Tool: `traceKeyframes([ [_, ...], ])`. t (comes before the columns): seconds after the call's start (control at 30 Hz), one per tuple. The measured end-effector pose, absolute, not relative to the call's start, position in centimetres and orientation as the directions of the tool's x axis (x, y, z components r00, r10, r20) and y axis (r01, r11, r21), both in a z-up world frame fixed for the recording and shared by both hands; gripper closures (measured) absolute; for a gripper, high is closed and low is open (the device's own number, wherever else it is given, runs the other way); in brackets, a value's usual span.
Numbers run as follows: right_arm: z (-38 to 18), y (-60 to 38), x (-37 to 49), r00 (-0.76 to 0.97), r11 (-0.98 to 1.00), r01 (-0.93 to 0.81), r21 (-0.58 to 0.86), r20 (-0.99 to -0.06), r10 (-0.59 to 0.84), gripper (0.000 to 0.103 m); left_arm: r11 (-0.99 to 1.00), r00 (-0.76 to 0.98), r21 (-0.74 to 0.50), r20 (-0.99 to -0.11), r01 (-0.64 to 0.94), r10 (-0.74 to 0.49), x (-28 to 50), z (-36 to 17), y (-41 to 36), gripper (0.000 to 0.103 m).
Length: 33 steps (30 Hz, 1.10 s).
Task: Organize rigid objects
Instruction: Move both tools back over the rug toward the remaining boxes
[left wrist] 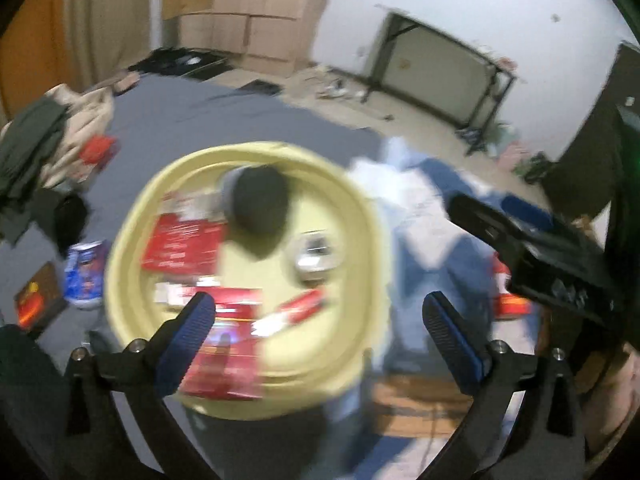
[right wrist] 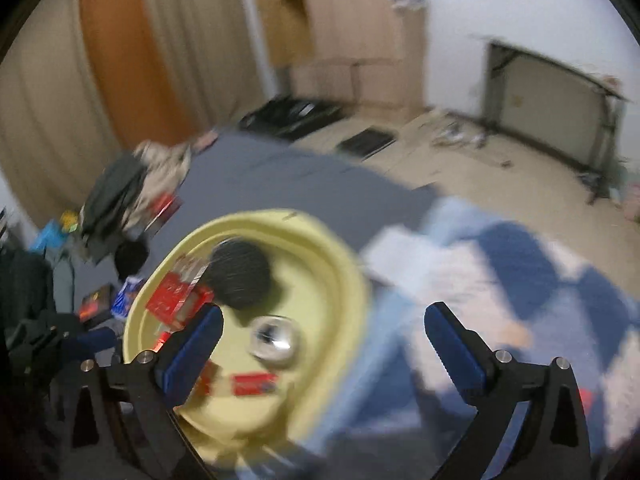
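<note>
Left wrist view: the left gripper hangs wide and empty over the yellow basin, which holds red boxes, a dark round object and a clear container. The right gripper, likewise spread, hovers at the basin's right rim. Blur suggests steadying before choosing an item.

Boxes and can in basin, blanket right, clothes left
</note>
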State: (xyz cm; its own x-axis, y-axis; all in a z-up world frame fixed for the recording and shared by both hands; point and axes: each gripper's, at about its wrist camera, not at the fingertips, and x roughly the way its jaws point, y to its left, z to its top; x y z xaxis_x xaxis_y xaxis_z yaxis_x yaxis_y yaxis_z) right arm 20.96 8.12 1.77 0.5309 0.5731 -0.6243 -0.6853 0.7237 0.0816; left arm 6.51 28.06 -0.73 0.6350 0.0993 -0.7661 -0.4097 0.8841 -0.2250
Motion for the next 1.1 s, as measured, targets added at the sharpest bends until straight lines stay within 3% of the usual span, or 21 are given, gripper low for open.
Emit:
traceKeyframes([
  [0.1, 3.2, 0.2, 19.5, 0.617, 0.793, -0.604, 0.079, -0.584, 0.528, 0.000, 0.892, 0.668, -0.242, -0.739, -0.383, 0.086, 7.5, 1.3, 24.1, 0.000],
  [0.2, 4.5, -8.8, 16.5, 0.688, 0.852, -0.521, 0.057, -0.563, 0.458, 0.000, 0.888, 0.705, -0.329, -0.709, -0.321, -0.008, 7.6, 2.5, 19.9, 0.000],
  [0.33, 5.2, -18.2, 11.4, 0.753, 0.909, -0.416, 0.016, -0.554, 0.354, 0.000, 0.948, 0.683, -0.262, -0.727, -0.183, -0.070, 6.9, 3.1, 12.5, 0.000],
  [0.5, 5.6, -27.8, 4.9, 0.796, 0.943, -0.334, 0.015, -0.532, 0.290, 0.000, 0.962, 0.672, -0.253, -0.731, -0.100, -0.123, 5.4, 2.9, 8.7, 0.000],
  [0.7, 1.8, -32.9, 2.1, 0.782, 0.973, -0.223, 0.066, -0.583, 0.219, 0.000, 0.979, 0.654, -0.172, -0.754, -0.105, -0.062, 2.3, 2.5, 7.4, 0.000],
  [0.8, -0.3, -32.6, 3.3, 0.701, 0.956, -0.233, 0.176, -0.651, 0.291, 0.000, 0.971, 0.644, -0.188, -0.763, -0.147, -0.050, 1.2, 2.0, 7.7, 0.000],
  [1.0, -2.3, -31.3, 3.4, 0.656, 0.963, -0.244, 0.118, -0.711, 0.253, 0.000, 0.981, 0.643, -0.077, -0.764, -0.179, 0.058, 0.6, 0.7, 6.7, 0.000],
  [1.1, -1.9, -31.7, 3.1, 0.661, 0.963, -0.242, 0.122, -0.705, 0.255, 0.000, 0.968, 0.632, -0.132, -0.774, -0.214, 0.034, 0.9, 0.4, 7.1, 0.000],
])
